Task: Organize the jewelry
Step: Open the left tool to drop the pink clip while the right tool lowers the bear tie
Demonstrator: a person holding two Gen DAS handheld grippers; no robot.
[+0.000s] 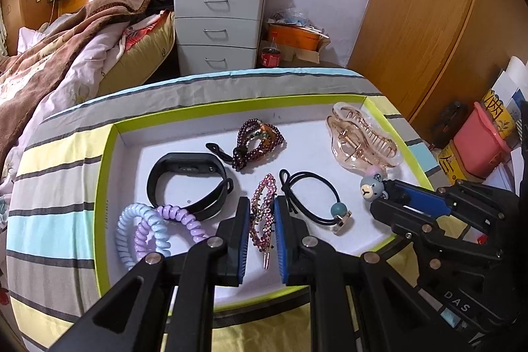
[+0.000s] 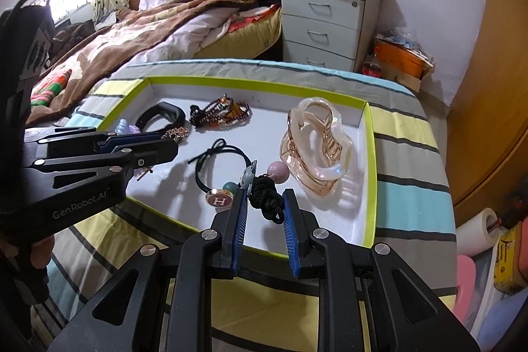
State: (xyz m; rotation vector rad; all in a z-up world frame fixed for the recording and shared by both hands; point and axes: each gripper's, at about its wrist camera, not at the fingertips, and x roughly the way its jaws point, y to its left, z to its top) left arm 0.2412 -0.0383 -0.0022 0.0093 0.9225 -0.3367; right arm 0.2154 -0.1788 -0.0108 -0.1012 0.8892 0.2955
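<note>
A white tray with a lime-green rim (image 1: pixel 109 154) lies on a striped cloth. My left gripper (image 1: pixel 261 203) is shut on a pink beaded hair clip (image 1: pixel 262 216), which hangs just above the tray's front. My right gripper (image 2: pixel 264 193) is shut on the black knotted cord of a bear hair tie (image 2: pixel 267 198). The bear charm (image 1: pixel 372 187) and a pink ball (image 2: pixel 278 172) stick out past the tips. In the tray lie a black wristband (image 1: pixel 184 169), dark red bead bracelets (image 1: pixel 259 139), an amber claw clip (image 1: pixel 359 137), a black hair tie with a teal bead (image 1: pixel 313 200) and pastel spiral ties (image 1: pixel 148 226).
The striped cloth (image 1: pixel 56 220) covers the surface around the tray. Behind it stand a bed with a brown blanket (image 1: pixel 49 55) and a white drawer cabinet (image 1: pixel 217 25). A wooden wardrobe (image 1: pixel 429 22) and a pink bin (image 1: pixel 478 144) are at the right.
</note>
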